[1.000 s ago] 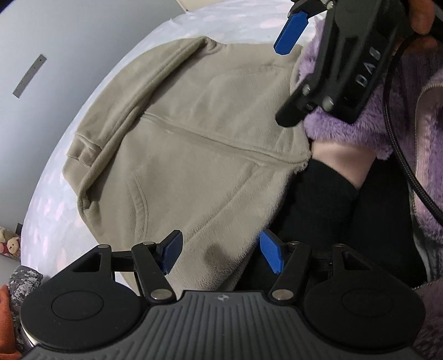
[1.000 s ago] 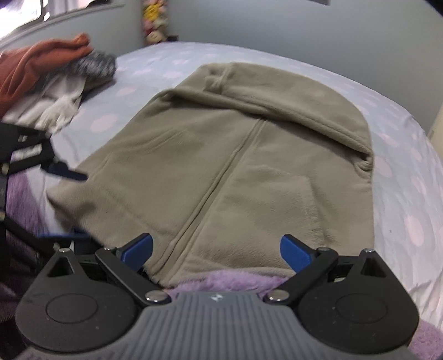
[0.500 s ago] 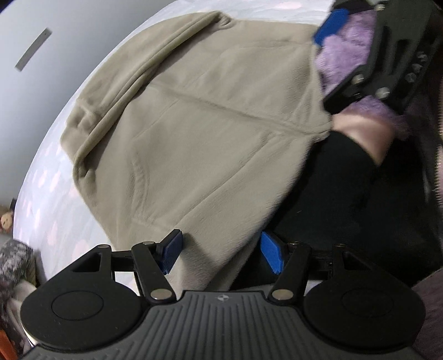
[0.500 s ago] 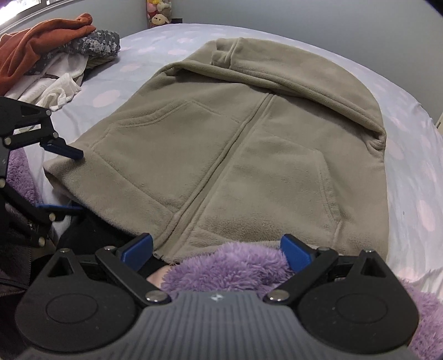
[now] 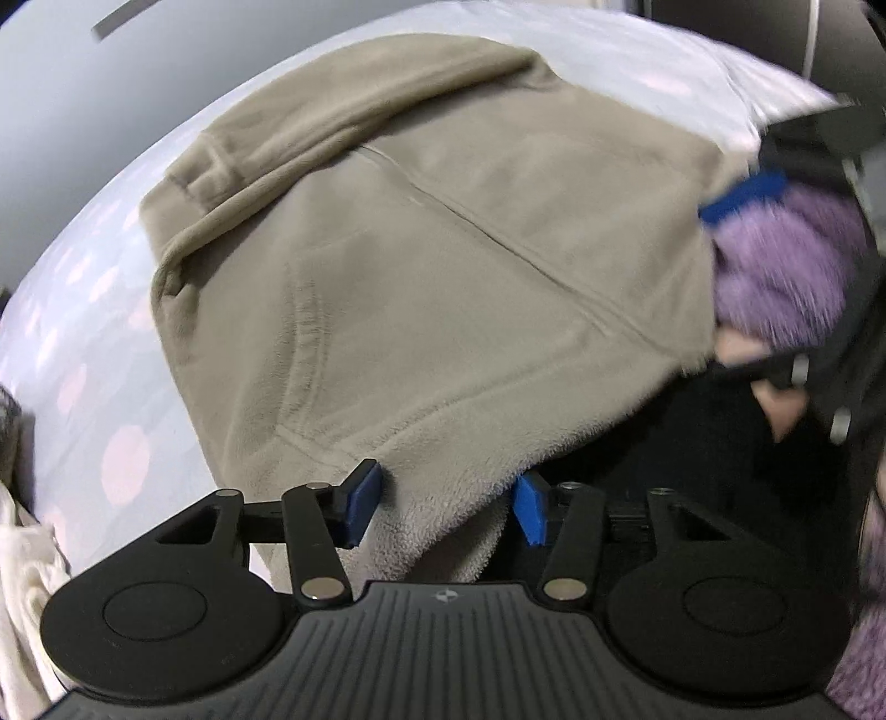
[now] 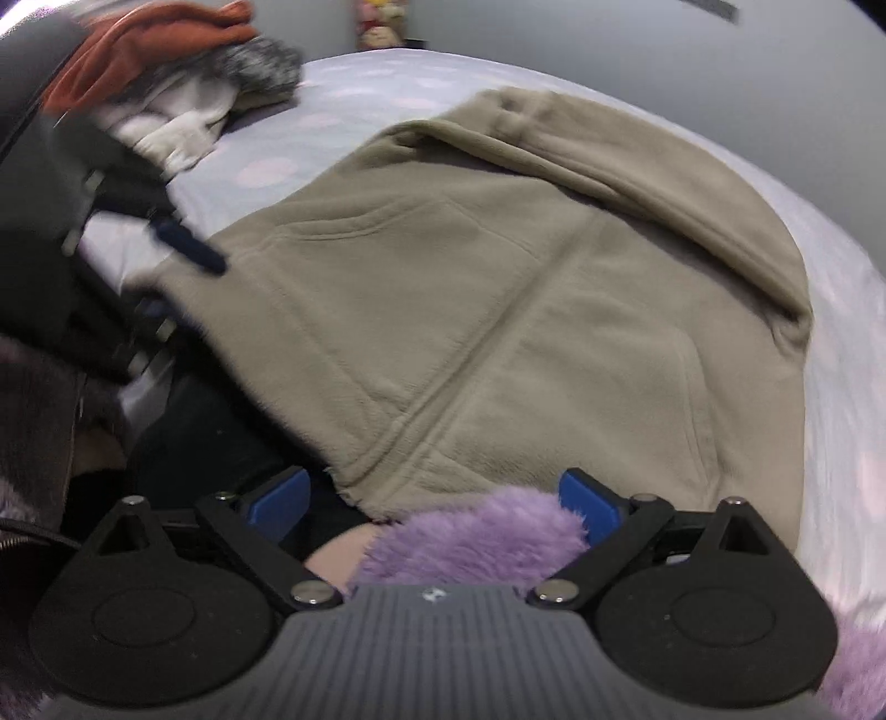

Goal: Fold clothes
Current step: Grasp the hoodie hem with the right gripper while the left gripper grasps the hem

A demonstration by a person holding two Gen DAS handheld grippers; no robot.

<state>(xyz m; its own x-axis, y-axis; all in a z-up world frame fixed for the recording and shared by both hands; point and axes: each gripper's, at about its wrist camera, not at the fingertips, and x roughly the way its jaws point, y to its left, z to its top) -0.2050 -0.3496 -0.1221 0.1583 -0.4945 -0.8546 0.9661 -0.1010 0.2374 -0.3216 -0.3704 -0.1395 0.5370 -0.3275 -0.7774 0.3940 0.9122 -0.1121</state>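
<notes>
A beige fleece zip jacket (image 5: 421, 266) lies spread on the bed, front up, sleeves folded in; it also shows in the right wrist view (image 6: 526, 310). My left gripper (image 5: 447, 507) is open, its blue pads on either side of the jacket's near hem corner, which hangs off the bed edge. My right gripper (image 6: 443, 501) is open wide at the hem near the zipper's bottom end, with a purple fluffy sleeve (image 6: 476, 537) between its fingers. Each gripper shows, blurred, at the edge of the other's view.
The bed has a pale sheet with pink dots (image 5: 111, 443). A pile of clothes, orange, grey and white (image 6: 166, 83), sits at the far left of the bed. A grey wall (image 6: 554, 44) stands behind. The person's dark legs (image 5: 720, 471) are beside the bed edge.
Both grippers have moved in closer to the jacket's hem. The left gripper's pads now straddle the hem corner. Both views are blurred by motion.
</notes>
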